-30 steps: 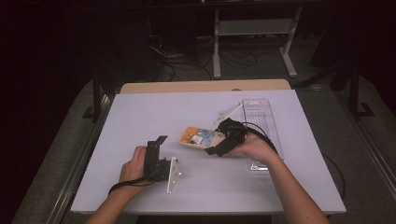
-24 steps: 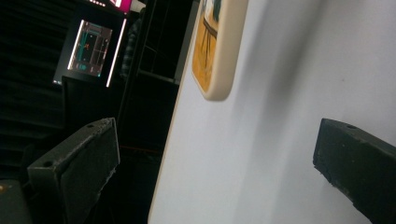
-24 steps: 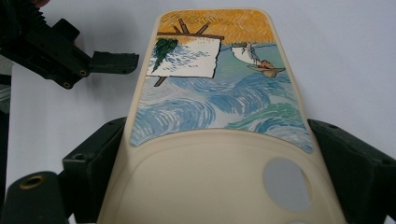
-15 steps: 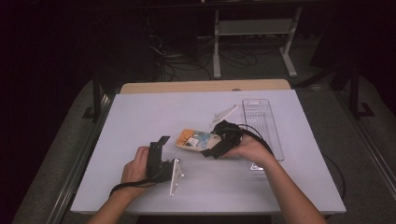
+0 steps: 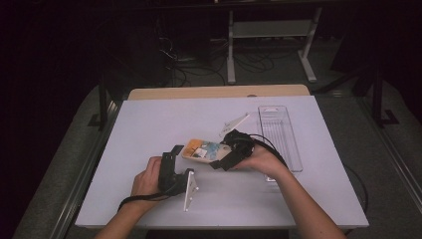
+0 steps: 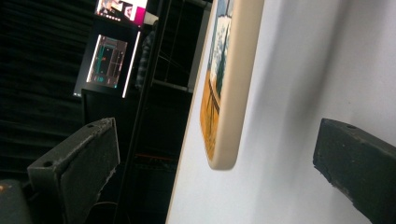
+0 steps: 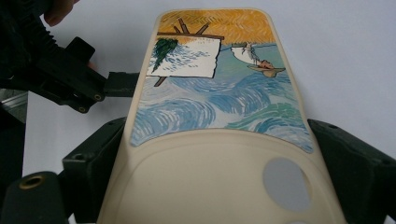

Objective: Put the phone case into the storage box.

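Note:
A cream phone case [image 5: 201, 150] with a painted sea scene and an orange end lies near the middle of the white table [image 5: 149, 124]. My right gripper [image 5: 222, 160] is shut on its plain end by the camera hole; in the right gripper view both jaws press the sides of the case [image 7: 219, 107]. My left gripper [image 5: 182, 160] lies on its side, open, at the orange end. In the left gripper view the case's orange end [image 6: 219, 116] stands between the wide-apart jaws, touching neither. The left gripper's jaw [image 7: 119, 84] reaches the case's edge.
A clear plastic tray [image 5: 281, 134] lies lengthwise on the table to the right of the right hand. A wooden strip [image 5: 219, 92] runs along the table's far edge. Cables and a metal stand [image 5: 268, 35] occupy the dark floor beyond.
The right gripper has carried the phone case leftward, toward the left gripper. The left gripper has shifted slightly, so its jaws now straddle the case's orange end.

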